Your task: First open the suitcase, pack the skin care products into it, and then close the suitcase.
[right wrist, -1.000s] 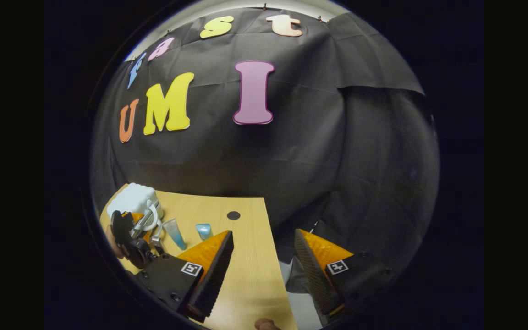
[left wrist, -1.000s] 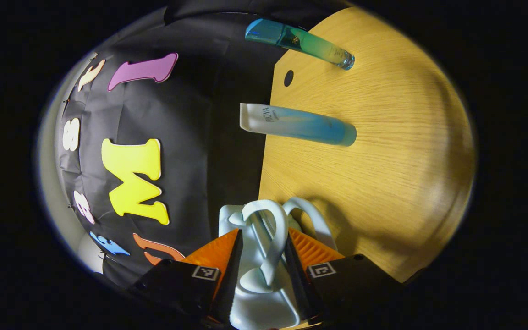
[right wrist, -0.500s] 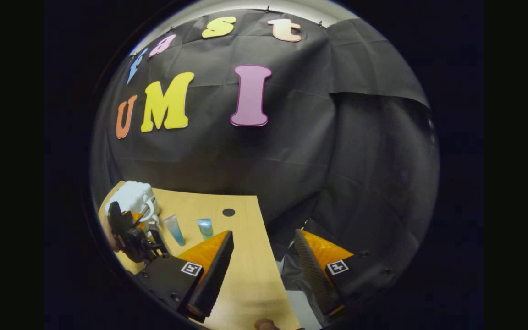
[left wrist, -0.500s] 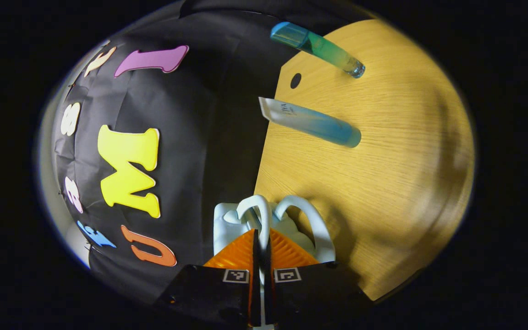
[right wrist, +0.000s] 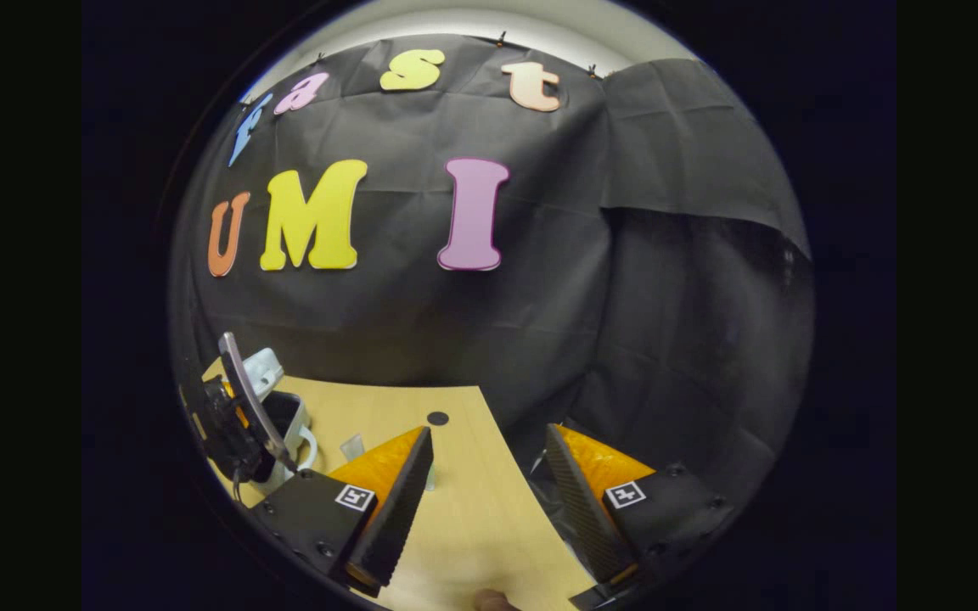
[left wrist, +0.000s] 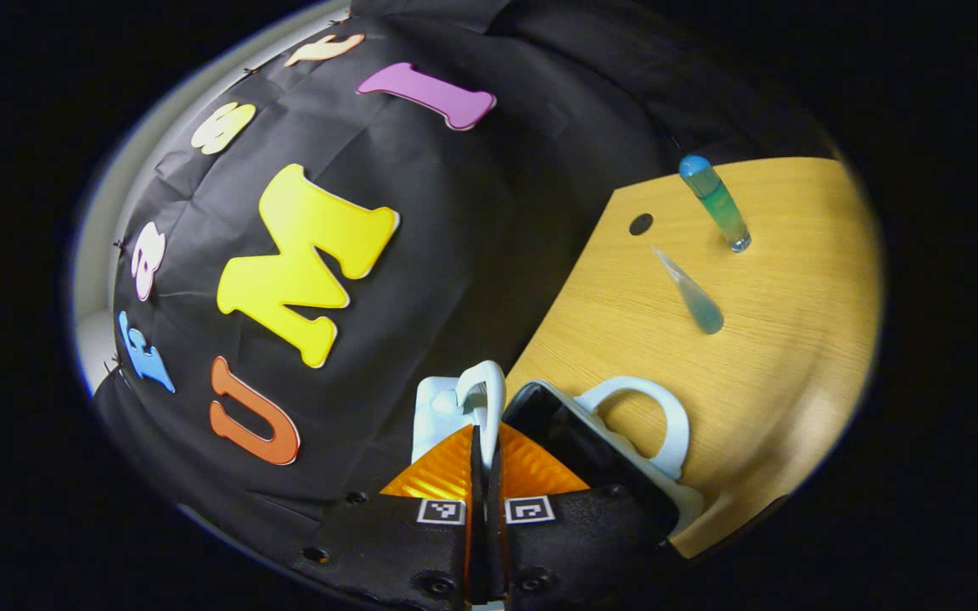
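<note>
In the left gripper view my left gripper [left wrist: 483, 434] is shut on one white handle [left wrist: 484, 389] of the small white suitcase [left wrist: 434, 407]. Its lid is lifted off the lower half [left wrist: 578, 441], whose dark inside shows beside the second handle [left wrist: 657, 409]. Beyond it, on the wooden table [left wrist: 778, 339], stand a blue tube [left wrist: 693, 294] and a blue-green bottle [left wrist: 716, 202]. The right gripper view shows the raised lid [right wrist: 244, 406] at far left with the left gripper behind it, and a tube [right wrist: 354, 445] nearby. My right gripper [right wrist: 489, 502] hangs open over the table's right edge, holding nothing.
A round dark hole [left wrist: 641, 224] sits near the table's back corner [right wrist: 437, 417]. The black cloth wall stands close behind the table. A wide stretch of bare wood [right wrist: 472, 526] lies under my right gripper, and the table edge drops off on its right side.
My left gripper closed on the suitcase handle and swung the lid up, so the case now stands open. The right gripper stayed open and barely moved.
</note>
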The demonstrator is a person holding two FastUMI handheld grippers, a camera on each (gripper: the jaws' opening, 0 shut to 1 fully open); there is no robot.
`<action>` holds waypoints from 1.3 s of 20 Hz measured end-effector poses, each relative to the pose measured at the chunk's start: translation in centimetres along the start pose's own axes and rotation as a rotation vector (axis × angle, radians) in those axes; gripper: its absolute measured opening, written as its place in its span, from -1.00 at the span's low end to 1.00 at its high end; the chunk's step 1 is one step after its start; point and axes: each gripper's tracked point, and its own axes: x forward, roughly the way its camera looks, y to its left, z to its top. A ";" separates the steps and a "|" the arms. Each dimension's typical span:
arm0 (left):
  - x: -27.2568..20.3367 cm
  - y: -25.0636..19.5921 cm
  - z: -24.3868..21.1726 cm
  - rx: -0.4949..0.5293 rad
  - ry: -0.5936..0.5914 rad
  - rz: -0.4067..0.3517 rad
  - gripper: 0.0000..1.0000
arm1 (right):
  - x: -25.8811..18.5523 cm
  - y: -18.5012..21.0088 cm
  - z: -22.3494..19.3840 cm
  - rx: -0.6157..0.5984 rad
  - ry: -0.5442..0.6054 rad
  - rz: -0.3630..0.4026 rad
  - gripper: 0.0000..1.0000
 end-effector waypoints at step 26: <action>1.2 21.5 -28.0 -0.447 -0.001 0.101 -0.90 | -8.7 21.6 4.9 -0.052 -0.074 0.081 0.60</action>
